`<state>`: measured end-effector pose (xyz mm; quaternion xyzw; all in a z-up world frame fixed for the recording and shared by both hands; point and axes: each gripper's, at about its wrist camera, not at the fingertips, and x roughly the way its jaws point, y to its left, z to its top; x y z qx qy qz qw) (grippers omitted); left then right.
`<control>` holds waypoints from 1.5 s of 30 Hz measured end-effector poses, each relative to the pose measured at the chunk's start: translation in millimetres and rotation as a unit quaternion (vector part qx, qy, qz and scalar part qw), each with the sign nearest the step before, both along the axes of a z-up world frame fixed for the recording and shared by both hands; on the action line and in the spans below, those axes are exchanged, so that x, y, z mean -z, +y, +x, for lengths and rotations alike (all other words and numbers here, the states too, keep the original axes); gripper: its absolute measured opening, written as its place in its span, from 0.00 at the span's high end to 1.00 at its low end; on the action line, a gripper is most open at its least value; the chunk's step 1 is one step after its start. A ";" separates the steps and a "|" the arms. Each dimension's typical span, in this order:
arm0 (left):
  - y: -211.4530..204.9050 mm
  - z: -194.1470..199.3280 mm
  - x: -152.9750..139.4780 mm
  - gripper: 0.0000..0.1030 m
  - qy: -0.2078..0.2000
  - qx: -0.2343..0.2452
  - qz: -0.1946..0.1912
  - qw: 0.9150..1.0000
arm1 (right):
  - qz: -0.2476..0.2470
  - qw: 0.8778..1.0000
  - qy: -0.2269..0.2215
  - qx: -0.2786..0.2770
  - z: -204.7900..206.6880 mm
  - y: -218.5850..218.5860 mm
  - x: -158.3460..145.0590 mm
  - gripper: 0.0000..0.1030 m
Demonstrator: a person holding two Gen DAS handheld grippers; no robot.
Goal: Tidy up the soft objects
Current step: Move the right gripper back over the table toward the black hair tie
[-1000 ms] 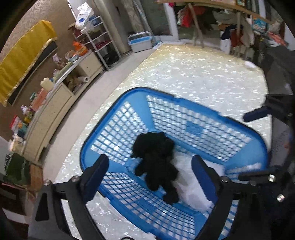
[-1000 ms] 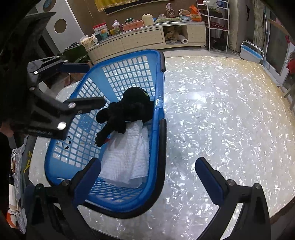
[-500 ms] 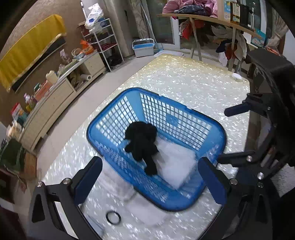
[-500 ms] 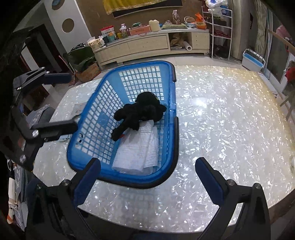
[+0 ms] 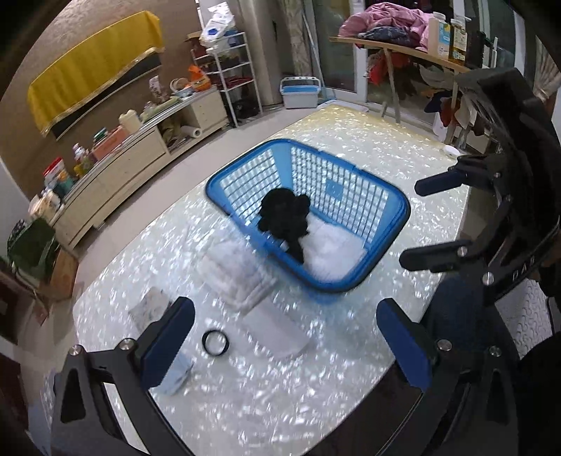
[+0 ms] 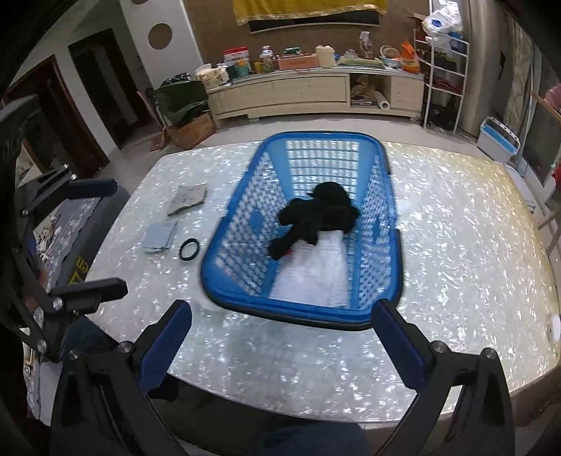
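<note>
The black plush (image 6: pixel 317 217) lies in the blue basket (image 6: pixel 301 314), partly on a white cloth (image 6: pixel 312 277). Both claws, left (image 5: pixel 285 345) and right (image 6: pixel 280 342), are released and empty, well apart from the plush.

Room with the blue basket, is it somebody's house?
Probably a home living room: a long sideboard crowded with bottles and boxes, a wire shelf rack, and clothes piled on a table.

Dim indoor light, sparkly glare on the table (image 5: pixel 315 386), motion blur, fisheye-warped dark edges.
</note>
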<state>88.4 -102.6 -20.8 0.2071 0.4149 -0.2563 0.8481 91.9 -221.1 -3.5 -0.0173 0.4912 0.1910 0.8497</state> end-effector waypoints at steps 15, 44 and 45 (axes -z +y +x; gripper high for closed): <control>94.2 -24.8 15.8 0.00 0.021 -0.086 -0.009 0.996 | -0.008 0.998 0.010 -0.059 -4.4 74.3 9.4 0.00; 236.6 -0.6 96.6 0.00 0.083 -0.236 -0.020 0.968 | -0.053 0.981 0.058 -0.176 51.0 232.5 92.3 0.01; 237.7 1.2 98.7 0.00 0.086 -0.237 -0.022 0.968 | -0.055 0.981 0.062 -0.177 52.7 234.3 95.1 0.01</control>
